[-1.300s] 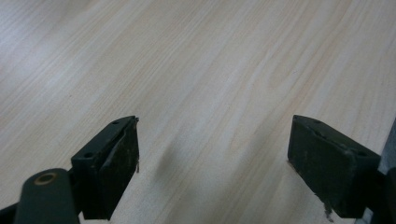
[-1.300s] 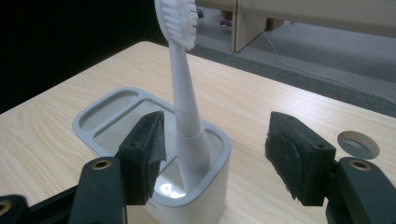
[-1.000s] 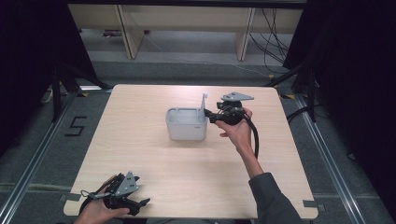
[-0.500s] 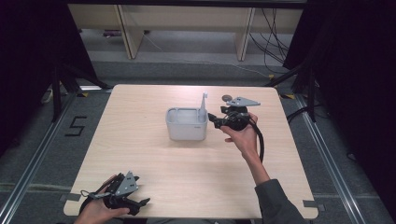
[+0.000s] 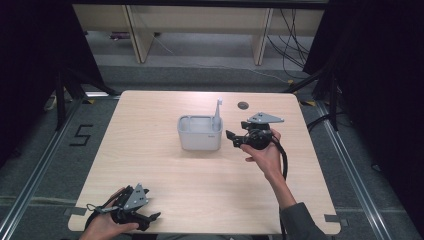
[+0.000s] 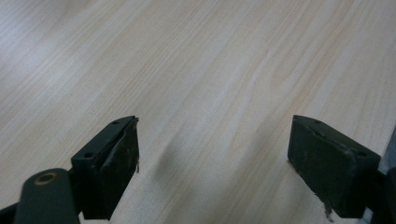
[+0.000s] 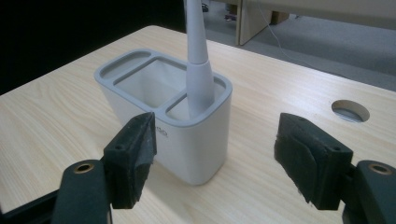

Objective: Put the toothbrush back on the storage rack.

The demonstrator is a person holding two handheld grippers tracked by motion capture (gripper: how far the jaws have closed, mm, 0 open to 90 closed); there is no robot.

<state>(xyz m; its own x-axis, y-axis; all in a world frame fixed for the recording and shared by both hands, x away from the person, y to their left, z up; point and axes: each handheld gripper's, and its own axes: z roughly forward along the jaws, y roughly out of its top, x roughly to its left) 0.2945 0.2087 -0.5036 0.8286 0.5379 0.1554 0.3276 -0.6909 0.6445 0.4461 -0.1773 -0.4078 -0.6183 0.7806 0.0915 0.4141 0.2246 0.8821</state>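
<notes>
I am holding the right hand-held gripper [image 5: 235,138] just right of the grey holder [image 5: 199,134] at mid-table [image 5: 150,165]; its jaws have just been opening, nothing between them. A grey brush handle [image 7: 198,70] is standing in the holder's right-end compartment. The left hand-held gripper [image 5: 150,218] is resting spread at the near left edge.

black number 5 [image 5: 81,135] marked on the grey floor, left of the table [image 5: 150,165]

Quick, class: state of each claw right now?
Left claw: open, holding nothing, over the table.
Right claw: open, just been opening, empty, beside the grey holder.
</notes>
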